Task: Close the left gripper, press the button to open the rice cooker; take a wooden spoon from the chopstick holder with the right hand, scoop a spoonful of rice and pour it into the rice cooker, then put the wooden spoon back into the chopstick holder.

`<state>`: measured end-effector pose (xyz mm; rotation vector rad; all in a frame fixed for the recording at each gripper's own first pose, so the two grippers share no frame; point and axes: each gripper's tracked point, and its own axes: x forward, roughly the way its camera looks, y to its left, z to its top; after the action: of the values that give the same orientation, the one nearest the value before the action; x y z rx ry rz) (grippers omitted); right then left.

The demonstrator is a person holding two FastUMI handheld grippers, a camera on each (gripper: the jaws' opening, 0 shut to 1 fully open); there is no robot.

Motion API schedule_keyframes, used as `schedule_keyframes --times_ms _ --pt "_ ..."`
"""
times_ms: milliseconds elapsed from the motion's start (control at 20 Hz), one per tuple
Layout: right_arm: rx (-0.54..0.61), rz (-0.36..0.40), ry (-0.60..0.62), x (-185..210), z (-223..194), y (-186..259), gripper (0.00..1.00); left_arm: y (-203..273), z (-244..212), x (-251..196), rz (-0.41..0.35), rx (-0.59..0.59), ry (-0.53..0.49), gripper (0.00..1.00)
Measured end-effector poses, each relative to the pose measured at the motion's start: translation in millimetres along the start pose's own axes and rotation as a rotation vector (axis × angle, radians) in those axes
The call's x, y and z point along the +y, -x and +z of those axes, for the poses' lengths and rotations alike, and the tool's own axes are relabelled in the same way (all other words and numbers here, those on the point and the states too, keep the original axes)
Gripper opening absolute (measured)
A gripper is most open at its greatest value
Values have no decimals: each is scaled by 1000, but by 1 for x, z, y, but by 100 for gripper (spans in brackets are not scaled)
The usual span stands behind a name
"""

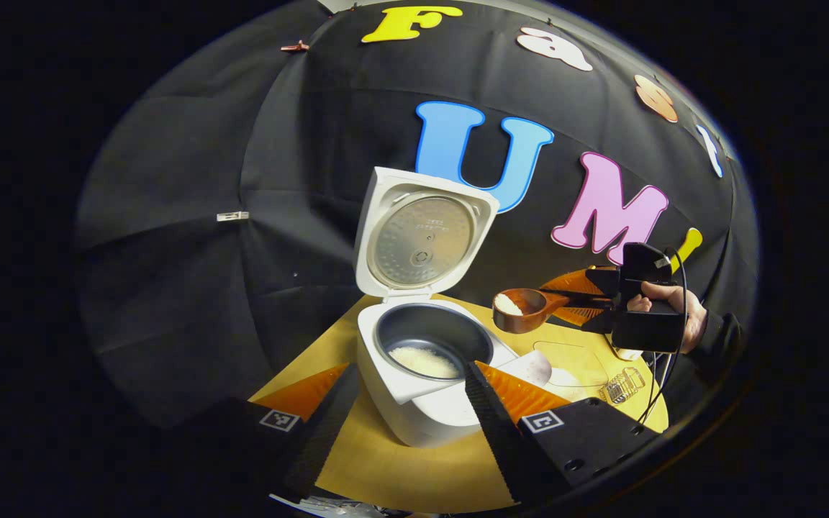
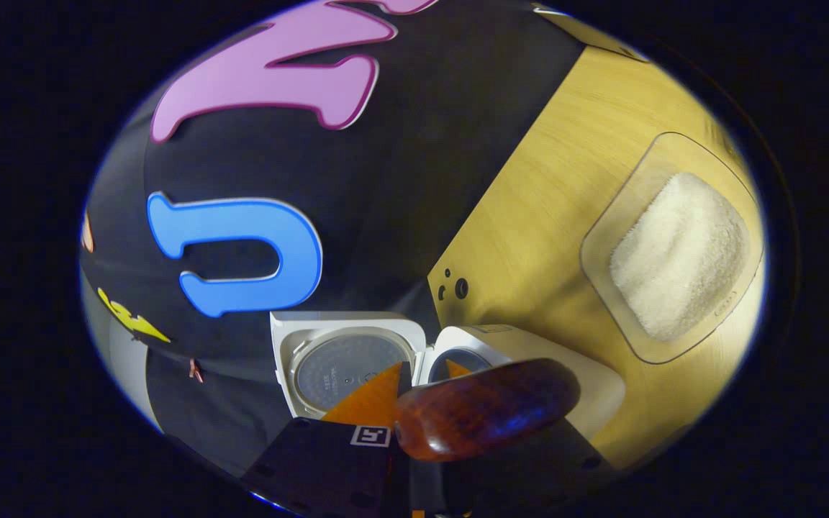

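Observation:
The white rice cooker (image 1: 414, 410) stands open with its lid (image 1: 422, 241) upright and some rice in its grey pot (image 1: 425, 360). My left gripper (image 1: 410, 370) is open, its fingers spread on either side of the cooker's front. To the right, a hand (image 1: 666, 296) holds my right gripper (image 1: 591, 296), shut on the handle of the wooden spoon (image 1: 526, 311). The spoon carries rice and hovers level just right of the pot's rim. In the right gripper view the spoon's dark underside (image 2: 486, 417) sits above the cooker (image 2: 587, 388), with my right gripper (image 2: 426, 374) behind it.
A clear container of rice (image 2: 677, 252) lies on the wooden table (image 2: 551, 201) beside the cooker, also visible as the container (image 1: 573, 363) under the spoon. A small wire holder (image 1: 623, 385) stands near the table's right front edge. A cable hangs from the right gripper.

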<state>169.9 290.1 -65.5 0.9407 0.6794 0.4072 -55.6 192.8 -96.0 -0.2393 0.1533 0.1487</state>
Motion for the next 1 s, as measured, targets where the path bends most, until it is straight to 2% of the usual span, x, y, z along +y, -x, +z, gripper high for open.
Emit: schedule_keyframes --times_ms 250,500,650,1000 --pt "25 -8 240 27 -31 -40 9 0 -2 23 36 12 23 96" --pt "21 -37 490 31 -53 -71 9 -5 -4 38 61 14 33 96" --pt "13 -63 643 26 -62 -78 9 -8 -6 44 65 24 45 96" --pt "-3 -98 914 14 -74 -81 9 -21 -11 60 83 29 76 96"
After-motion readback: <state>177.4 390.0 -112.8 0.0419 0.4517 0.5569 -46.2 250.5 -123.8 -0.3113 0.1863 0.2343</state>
